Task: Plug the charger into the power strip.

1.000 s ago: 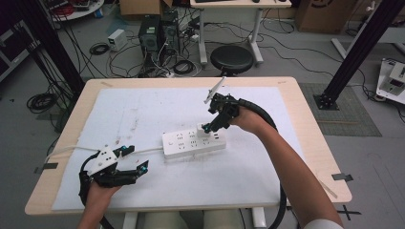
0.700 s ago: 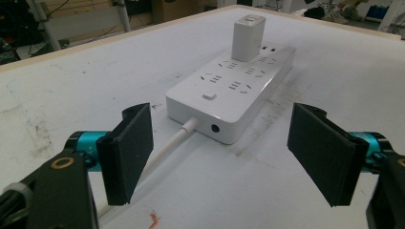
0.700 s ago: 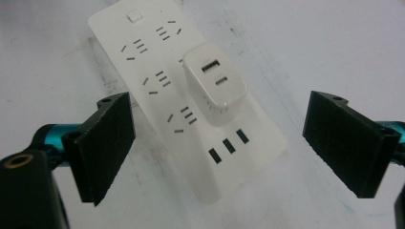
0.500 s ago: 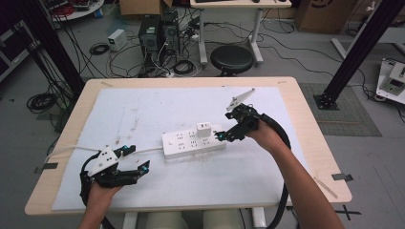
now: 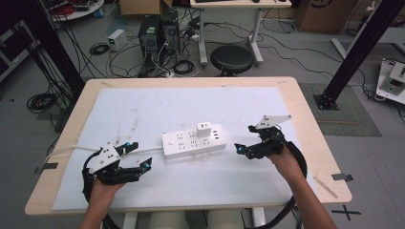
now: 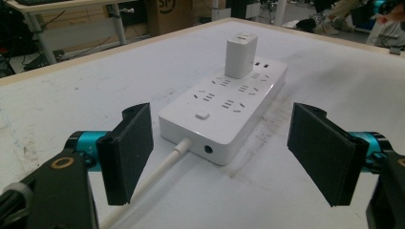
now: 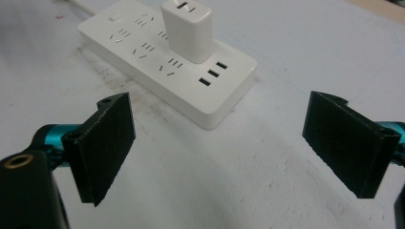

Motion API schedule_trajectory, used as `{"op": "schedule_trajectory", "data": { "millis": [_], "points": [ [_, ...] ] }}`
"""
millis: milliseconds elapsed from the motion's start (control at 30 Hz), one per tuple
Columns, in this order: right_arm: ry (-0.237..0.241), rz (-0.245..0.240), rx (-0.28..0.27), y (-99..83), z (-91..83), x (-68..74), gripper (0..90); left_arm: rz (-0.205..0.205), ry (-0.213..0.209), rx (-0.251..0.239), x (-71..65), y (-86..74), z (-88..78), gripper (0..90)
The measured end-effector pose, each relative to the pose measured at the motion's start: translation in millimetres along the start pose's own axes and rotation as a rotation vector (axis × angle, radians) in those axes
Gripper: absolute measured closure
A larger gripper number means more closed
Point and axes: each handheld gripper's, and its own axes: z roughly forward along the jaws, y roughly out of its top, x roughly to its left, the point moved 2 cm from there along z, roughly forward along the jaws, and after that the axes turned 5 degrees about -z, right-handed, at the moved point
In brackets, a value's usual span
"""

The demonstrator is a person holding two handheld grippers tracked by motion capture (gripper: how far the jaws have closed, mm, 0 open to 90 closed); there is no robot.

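From above, your white rectangular plastic power strip lies mid-table on the white mat, a white cube charger plugged in. Your left gripper gapes wide, empty, at its cord end. Your right gripper, jaws just opened, stands empty beside the other end.

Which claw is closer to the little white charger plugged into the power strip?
The right claw is nearer. It sits open just off the power strip's end where the charger stands. The left claw waits open past the other end, beside the cord, farther from the charger.
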Motion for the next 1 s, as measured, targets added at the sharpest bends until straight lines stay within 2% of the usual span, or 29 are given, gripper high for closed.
{"op": "schedule_trajectory", "data": {
  "millis": [133, 200, 267, 467, 667, 1000],
  "points": [
    [-0.009, -0.002, -0.018, -3.1, -1.5, 1.4, 11.0, -0.009, 0.001, -0.002, 2.2, -0.4, 0.8, 23.8],
    [-0.058, 0.021, -0.073, -21.2, -7.9, 9.4, 11.0, -0.010, -0.001, -0.005, 3.2, 0.5, 1.6, 23.8],
    [-0.076, 0.033, -0.093, -26.7, -9.0, 11.7, 11.0, -0.009, -0.007, -0.003, 3.0, 1.2, 2.5, 23.8],
    [-0.077, 0.062, -0.103, -40.0, -9.9, 14.0, 11.0, -0.010, -0.015, -0.007, 2.3, 1.6, 4.6, 23.8],
    [-0.087, 0.092, -0.122, -45.4, -15.7, 11.5, 11.0, -0.011, -0.016, -0.009, 1.9, 1.7, 5.8, 23.8],
    [-0.096, 0.097, -0.126, -49.1, -17.6, 10.9, 11.0, -0.013, -0.017, -0.010, 0.7, 2.2, 7.0, 23.8]
  ]
}}
